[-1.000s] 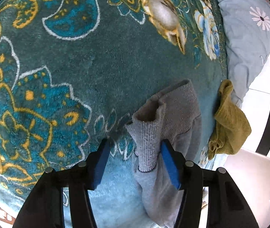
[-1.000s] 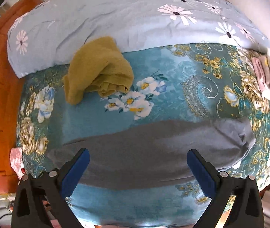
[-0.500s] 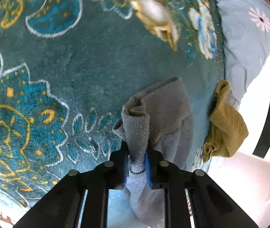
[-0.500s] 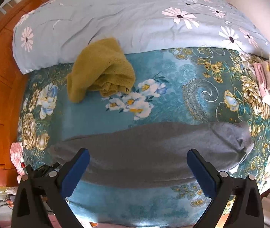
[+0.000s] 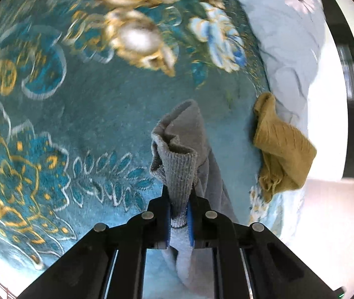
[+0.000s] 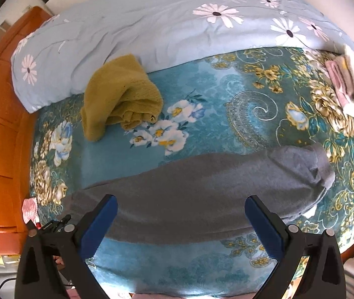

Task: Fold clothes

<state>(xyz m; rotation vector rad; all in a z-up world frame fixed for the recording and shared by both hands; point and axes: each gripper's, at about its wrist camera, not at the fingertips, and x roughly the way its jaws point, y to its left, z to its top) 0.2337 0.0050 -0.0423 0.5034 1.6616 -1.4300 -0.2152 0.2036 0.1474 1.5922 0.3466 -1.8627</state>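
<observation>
Left gripper (image 5: 179, 214) closing – pinches grey garment (image 5: 180, 172) cuff.

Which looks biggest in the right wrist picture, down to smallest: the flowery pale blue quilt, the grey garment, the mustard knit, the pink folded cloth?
1. Pale blue quilt
2. Grey garment, which lies nearer the camera, so its size may be flattered
3. Mustard knit
4. Pink folded cloth, small at the blurred far edge

2 downward wrist views over 1 shared bed (image 6: 202, 104)
</observation>
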